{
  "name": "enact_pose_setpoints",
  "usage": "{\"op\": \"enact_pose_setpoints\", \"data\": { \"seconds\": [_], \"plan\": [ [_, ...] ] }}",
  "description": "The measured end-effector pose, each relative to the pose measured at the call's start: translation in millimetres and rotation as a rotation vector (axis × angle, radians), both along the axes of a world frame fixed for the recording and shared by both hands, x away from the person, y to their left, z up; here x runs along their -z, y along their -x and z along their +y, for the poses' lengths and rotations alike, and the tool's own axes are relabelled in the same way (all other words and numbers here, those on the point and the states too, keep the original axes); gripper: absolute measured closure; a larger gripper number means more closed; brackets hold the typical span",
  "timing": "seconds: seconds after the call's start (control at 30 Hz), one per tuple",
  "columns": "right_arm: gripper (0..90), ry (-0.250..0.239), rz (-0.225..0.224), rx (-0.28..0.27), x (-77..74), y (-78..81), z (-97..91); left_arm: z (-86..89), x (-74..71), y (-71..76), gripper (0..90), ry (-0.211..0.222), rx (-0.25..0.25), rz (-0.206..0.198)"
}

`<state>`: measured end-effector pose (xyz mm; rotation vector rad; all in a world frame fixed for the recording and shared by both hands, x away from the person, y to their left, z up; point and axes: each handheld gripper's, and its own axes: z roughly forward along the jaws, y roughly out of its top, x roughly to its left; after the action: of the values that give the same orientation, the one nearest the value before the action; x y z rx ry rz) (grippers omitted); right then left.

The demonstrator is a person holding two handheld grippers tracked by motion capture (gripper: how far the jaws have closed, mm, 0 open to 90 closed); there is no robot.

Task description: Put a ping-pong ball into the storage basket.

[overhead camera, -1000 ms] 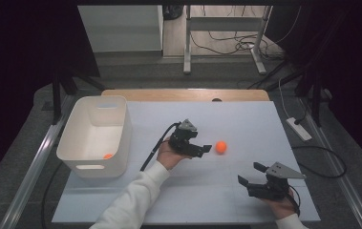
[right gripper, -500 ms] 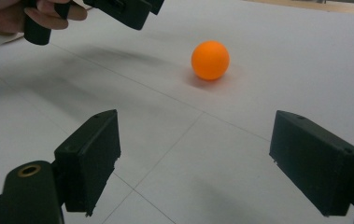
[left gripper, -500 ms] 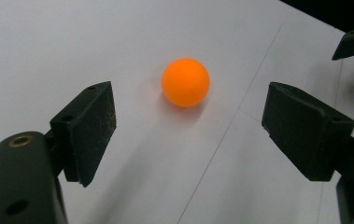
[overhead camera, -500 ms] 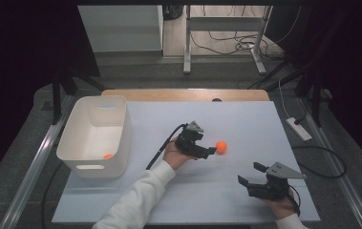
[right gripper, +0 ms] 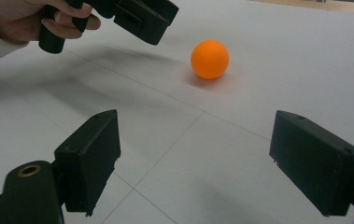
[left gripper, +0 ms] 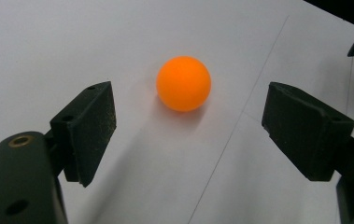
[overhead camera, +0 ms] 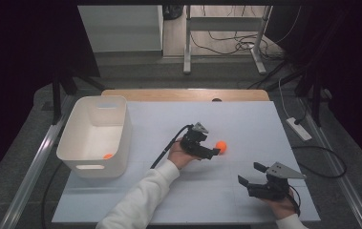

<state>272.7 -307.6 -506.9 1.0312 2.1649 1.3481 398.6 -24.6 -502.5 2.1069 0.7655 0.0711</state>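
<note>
Beside orange ball [overhead camera: 221,145]: left gripper [overhead camera: 215,152] (jaws spread), level.

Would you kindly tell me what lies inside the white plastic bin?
One small orange ball rests on the floor of the white plastic bin, near its front wall. That wall hides the floor strip just behind it.

white surface [overhead camera: 245,124] with faint grid lines, mid frame, wooden edge along top. orange ball [overhead camera: 221,145] lies near centre. white bin [overhead camera: 121,129] stands at left, small orange thing inside.
</note>
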Motion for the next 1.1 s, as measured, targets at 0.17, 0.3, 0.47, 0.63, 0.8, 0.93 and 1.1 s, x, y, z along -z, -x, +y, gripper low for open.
{"op": "enact_pose_setpoints", "data": {
  "seconds": [0.17, 0.3, 0.47, 0.63, 0.8, 0.93, 1.1],
  "plan": [
    [16.3, 0.0, 0.005, 0.002, 0.4, -0.3, -0.2, -5.0, 2.8, -1.4, 18.7, -0.015, 0.006, -0.009],
    [16.4, -0.002, 0.004, 0.007, 0.5, -0.4, -0.6, -11.1, 4.3, -1.6, 18.7, -0.018, 0.014, -0.01],
    [16.4, -0.003, 0.005, 0.007, 0.6, -0.3, -0.8, -16.3, 6.5, -3.8, 18.7, -0.032, 0.02, -0.006],
    [16.4, -0.004, 0.004, 0.006, 0.6, -0.2, -1.2, -19.2, 6.5, -5.4, 18.7, -0.038, 0.015, -0.01],
    [16.4, -0.001, 0.005, 0.005, 0.6, -0.5, -1.8, -24.0, 5.7, -7.8, 18.9, -0.039, 0.009, -0.014],
    [16.4, -0.001, 0.004, 0.006, 0.5, -0.3, -1.6, -28.4, 9.5, -10.4, 18.8, -0.054, 0.01, -0.008],
    [16.4, -0.002, 0.004, 0.008, 0.4, -0.3, -2.3, -32.2, 11.9, -13.8, 19.0, -0.062, 0.007, -0.006]
  ]
}}
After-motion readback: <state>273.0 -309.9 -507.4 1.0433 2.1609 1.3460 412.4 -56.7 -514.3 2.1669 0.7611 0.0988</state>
